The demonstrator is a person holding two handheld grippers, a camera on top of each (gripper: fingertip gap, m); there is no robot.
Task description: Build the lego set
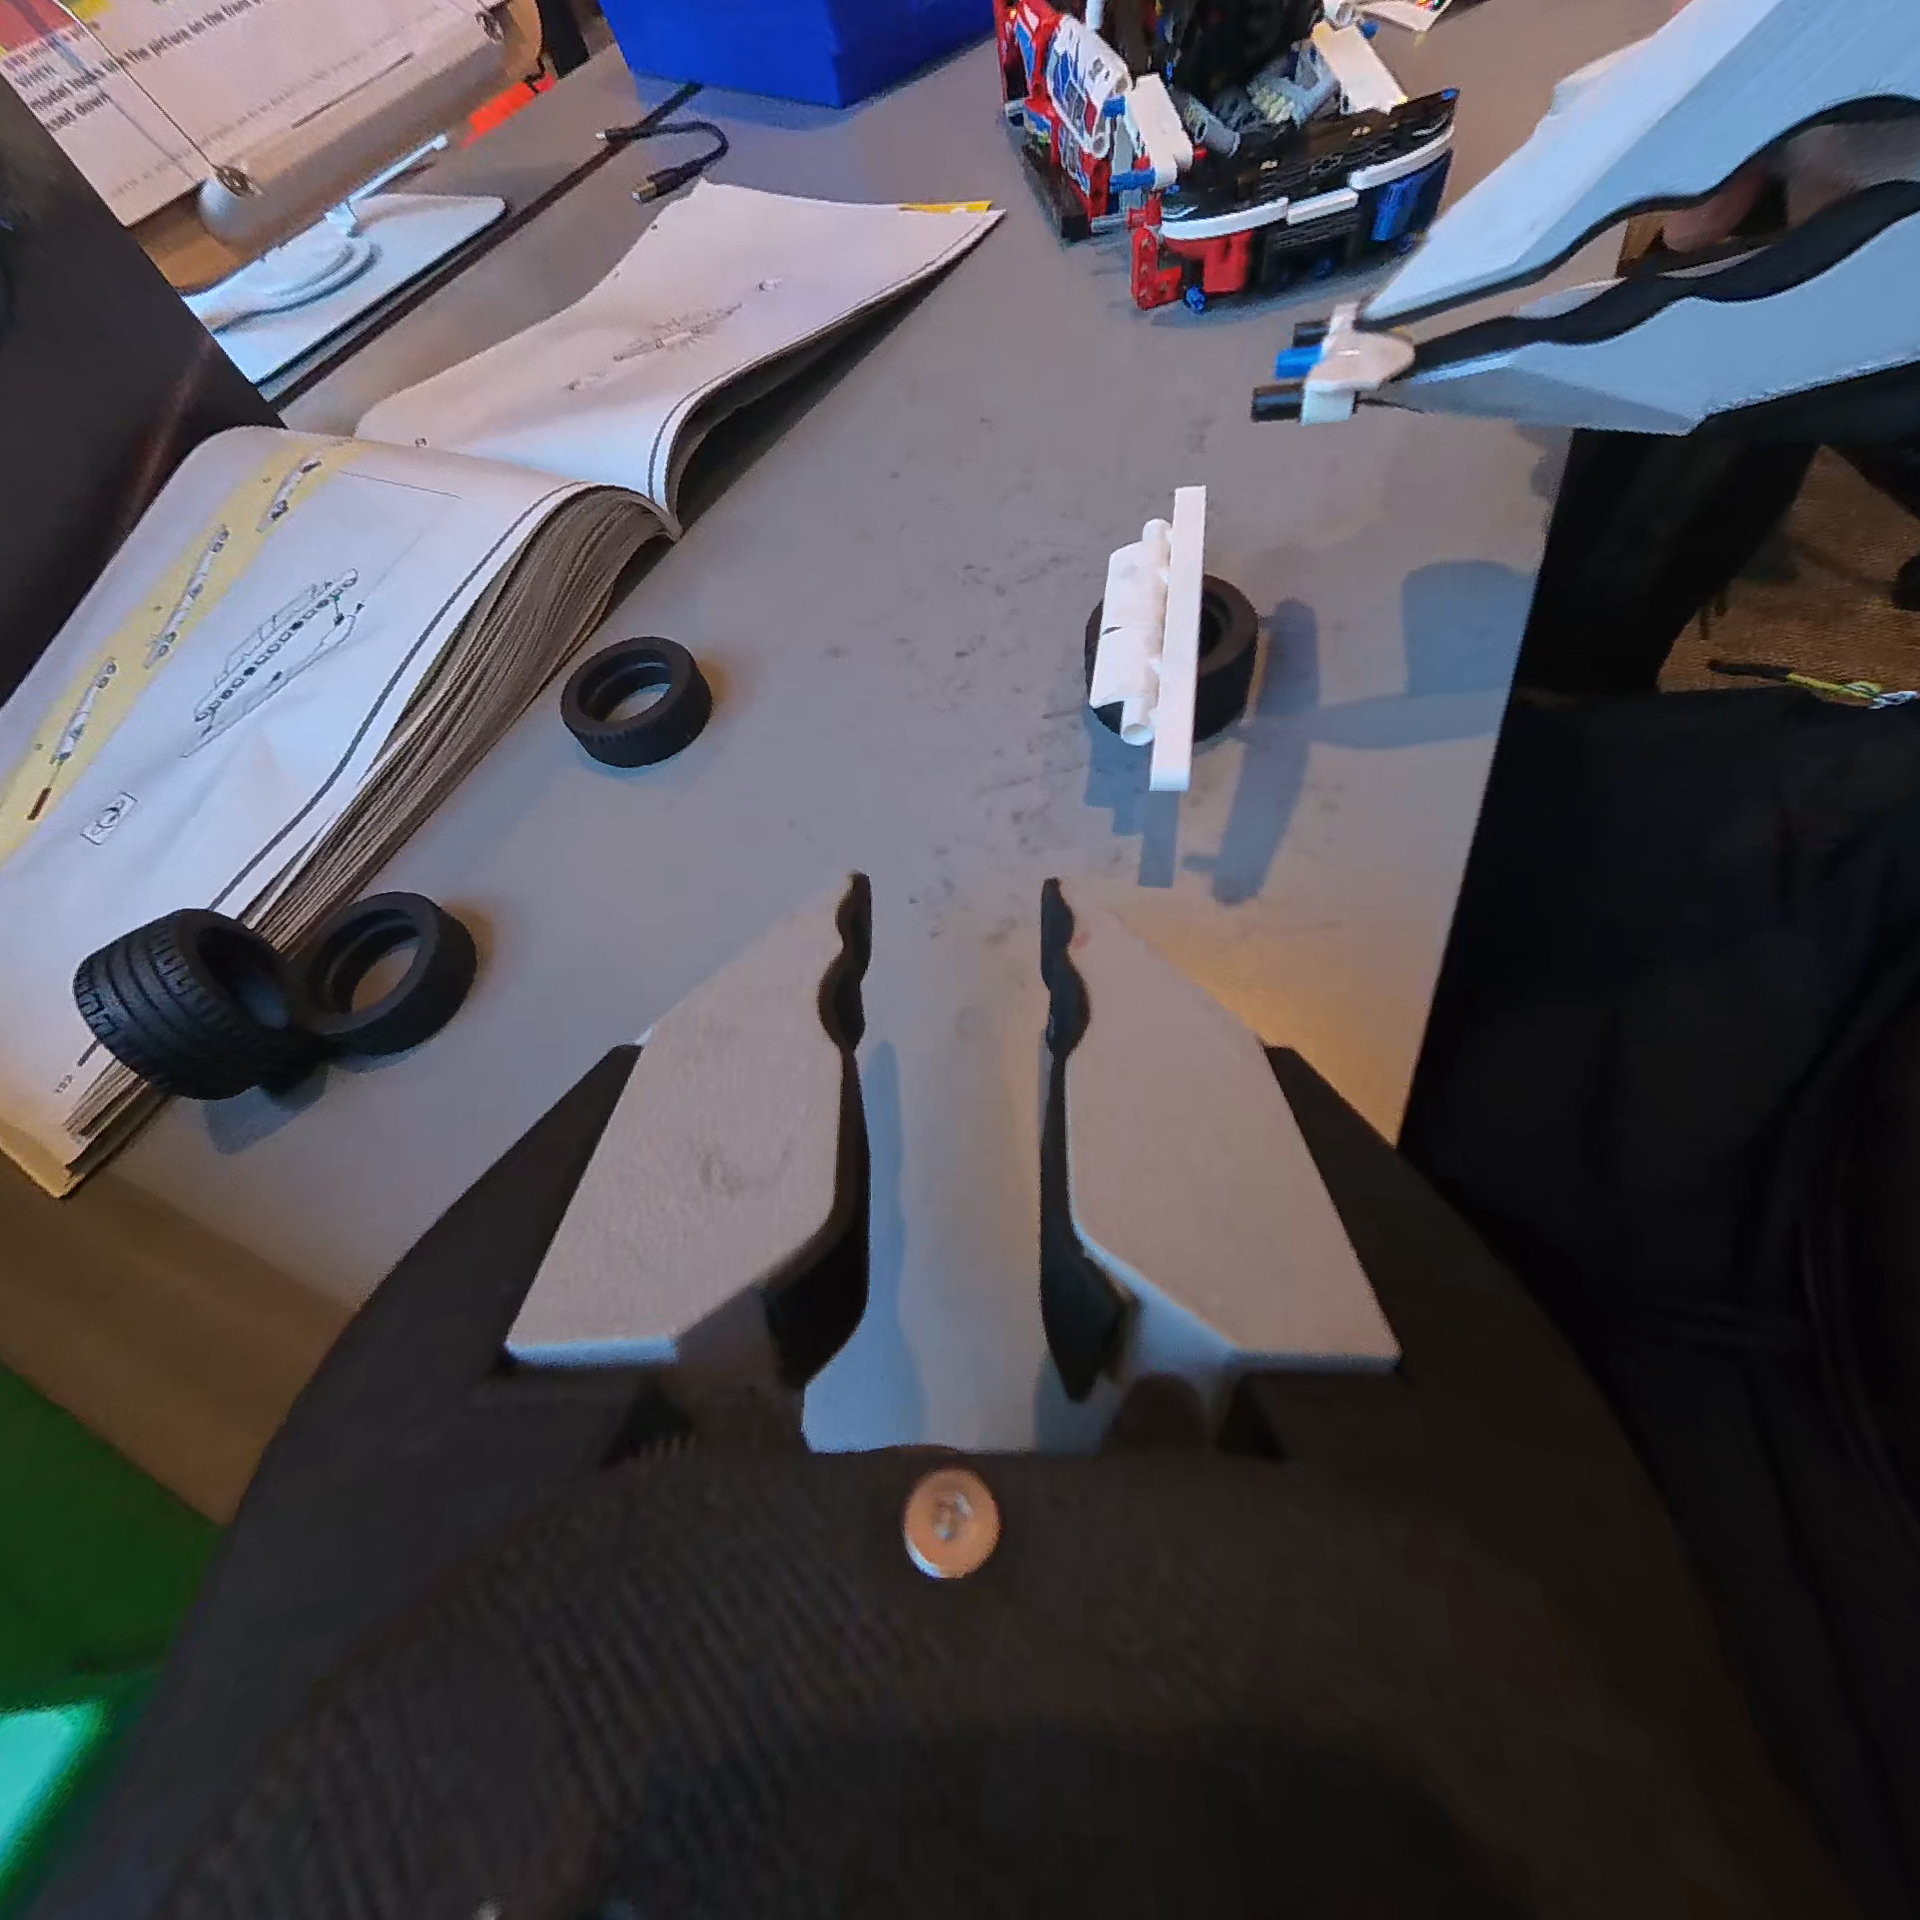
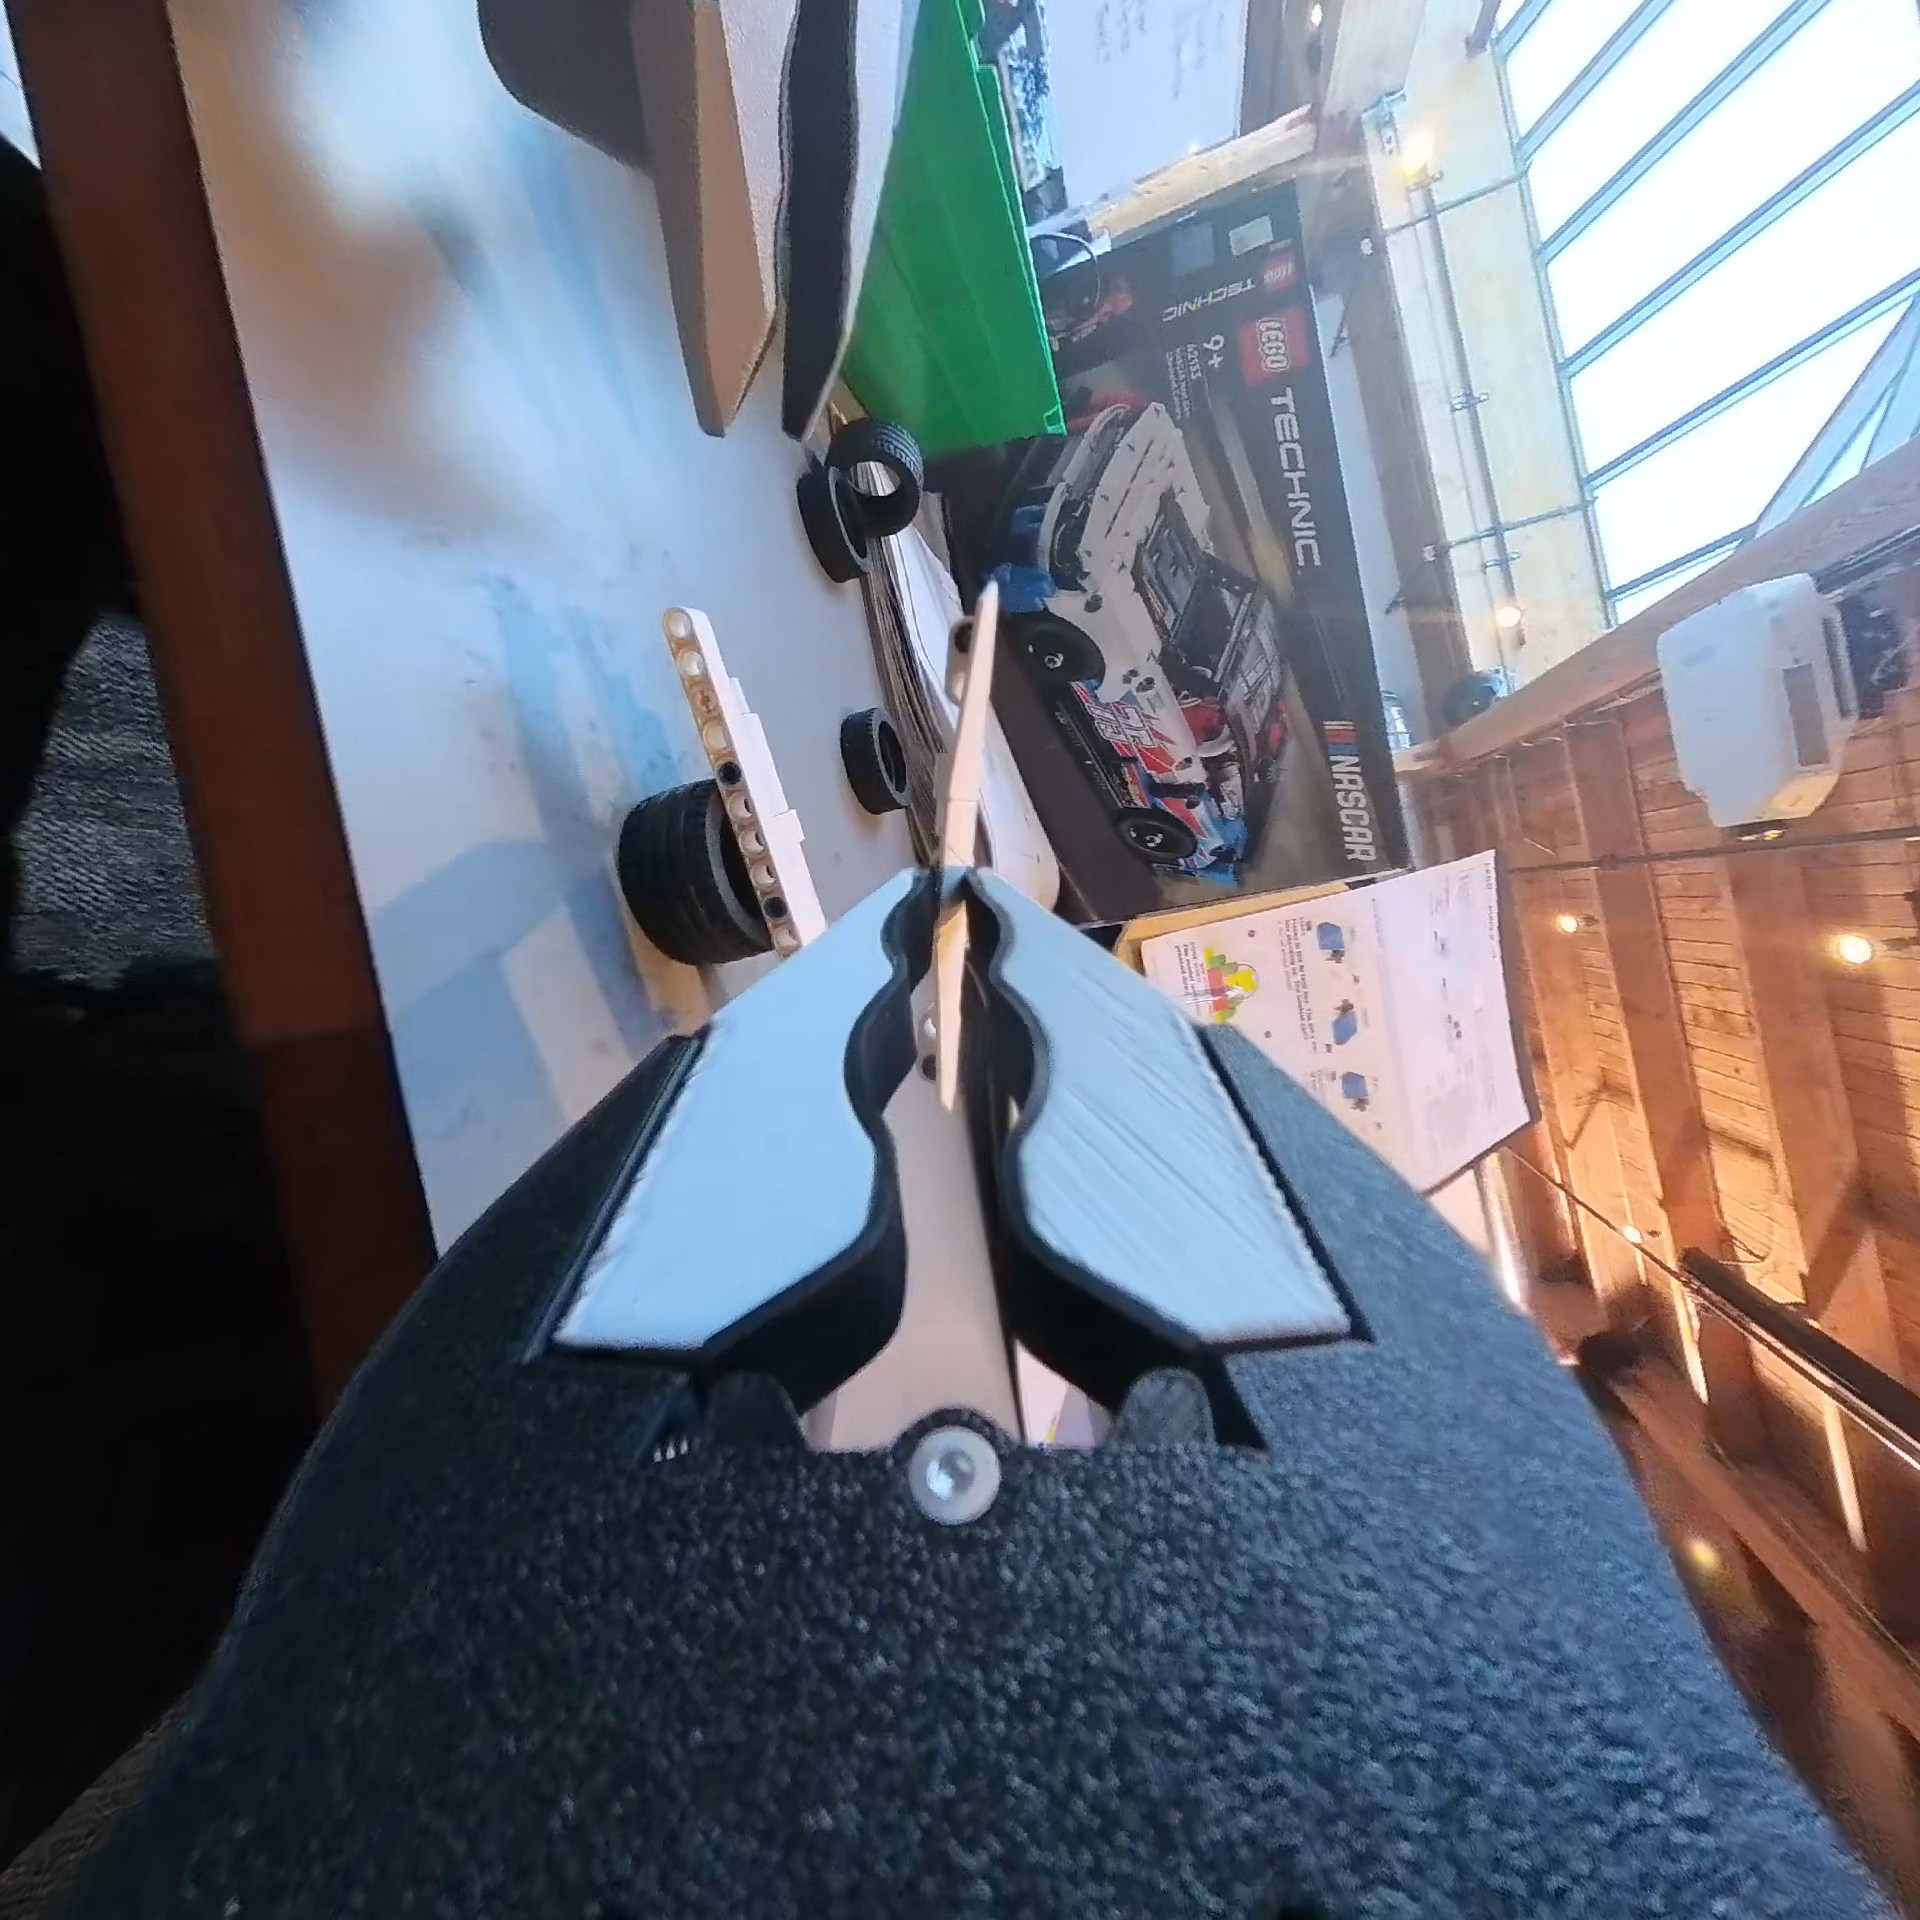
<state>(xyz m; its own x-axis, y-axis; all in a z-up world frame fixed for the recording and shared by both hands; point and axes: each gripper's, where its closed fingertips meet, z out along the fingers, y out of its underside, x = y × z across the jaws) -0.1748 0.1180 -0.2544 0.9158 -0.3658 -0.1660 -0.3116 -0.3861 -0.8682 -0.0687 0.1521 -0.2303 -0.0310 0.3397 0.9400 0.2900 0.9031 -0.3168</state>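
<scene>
your left gripper [image 1: 954,914] sits low in the centre of the left wrist view, fingers spread with bare grey bench [image 1: 935,540] showing between them, holding nothing; it looks parked there, ready to steady a part. at the upper right of that view your right gripper [image 1: 1377,364] is pinched shut on a small white plastic lego piece with blue and black pins [image 1: 1325,369], carried above the bench, probably so you can bring it to a matching part. right of centre, a long white lego beam assembly [image 1: 1158,634] leans on a black rubber tyre [image 1: 1226,655], which props it upright and easy to reach. the half-built red, white and black lego car [image 1: 1226,156] stands at the top, well apart. a thick open instruction booklet [image 1: 416,582] fills the left, with one loose black tyre [image 1: 636,701] just beside it and two more black tyres [image 1: 281,987] touching its lower corner. in the right wrist view the held piece runs as a thin white strip [image 2: 966,790] out past the fingertips.
</scene>
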